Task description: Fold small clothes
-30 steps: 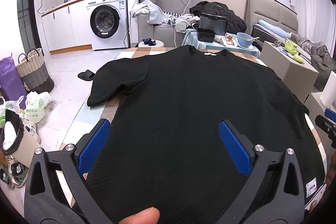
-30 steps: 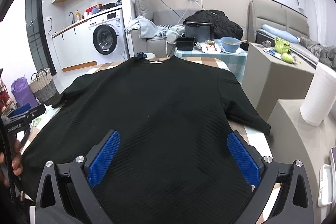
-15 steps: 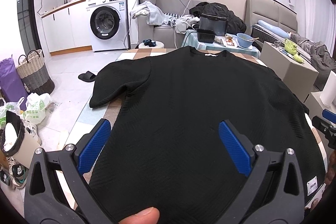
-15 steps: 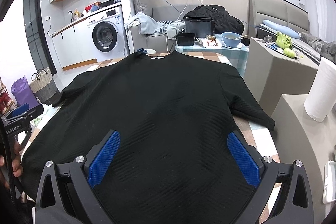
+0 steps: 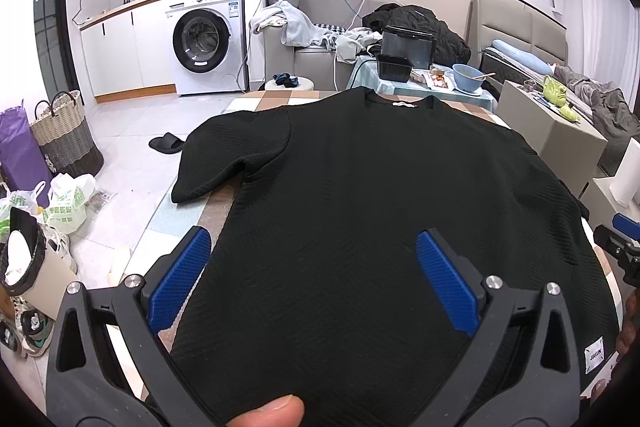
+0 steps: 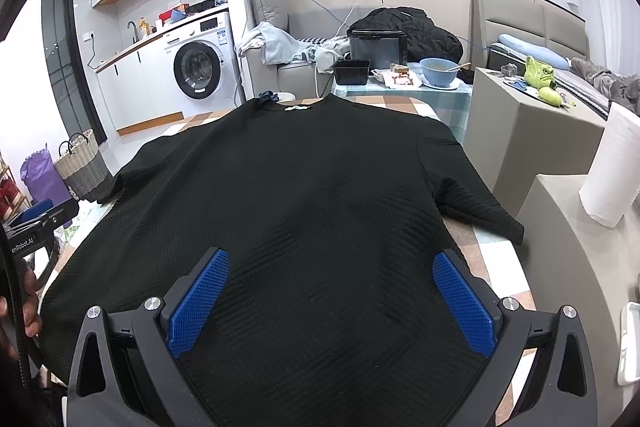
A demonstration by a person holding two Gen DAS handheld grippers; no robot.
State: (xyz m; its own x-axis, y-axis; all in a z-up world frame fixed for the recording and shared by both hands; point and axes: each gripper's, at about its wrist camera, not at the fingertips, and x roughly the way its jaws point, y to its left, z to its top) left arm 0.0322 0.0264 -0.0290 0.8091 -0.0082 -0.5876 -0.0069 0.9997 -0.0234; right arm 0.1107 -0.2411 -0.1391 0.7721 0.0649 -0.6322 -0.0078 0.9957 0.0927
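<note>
A black short-sleeved shirt [image 5: 380, 187] lies flat on the checked table [image 5: 276, 101], collar at the far end, hem nearest me. Its left sleeve [image 5: 224, 159] hangs over the table's left edge; the right sleeve [image 6: 464, 191] reaches the right edge. My left gripper [image 5: 314, 267] hovers open over the lower left part of the shirt, blue pads wide apart with nothing between them. My right gripper [image 6: 332, 287] is open above the lower right part of the shirt [image 6: 300, 207]. A thumb tip [image 5: 268, 413] shows at the bottom of the left wrist view.
A grey cabinet [image 6: 532, 143] and a paper towel roll [image 6: 612, 167] stand right of the table. Behind it a small table holds a black box [image 5: 406, 45] and blue bowl [image 5: 468, 77]. Left on the floor are a slipper [image 5: 166, 143], basket [image 5: 66, 139], bags and bin [image 5: 24, 263].
Both grippers drifted a little, the left one toward the shirt's left side; the shirt lies as before and both grippers stay open.
</note>
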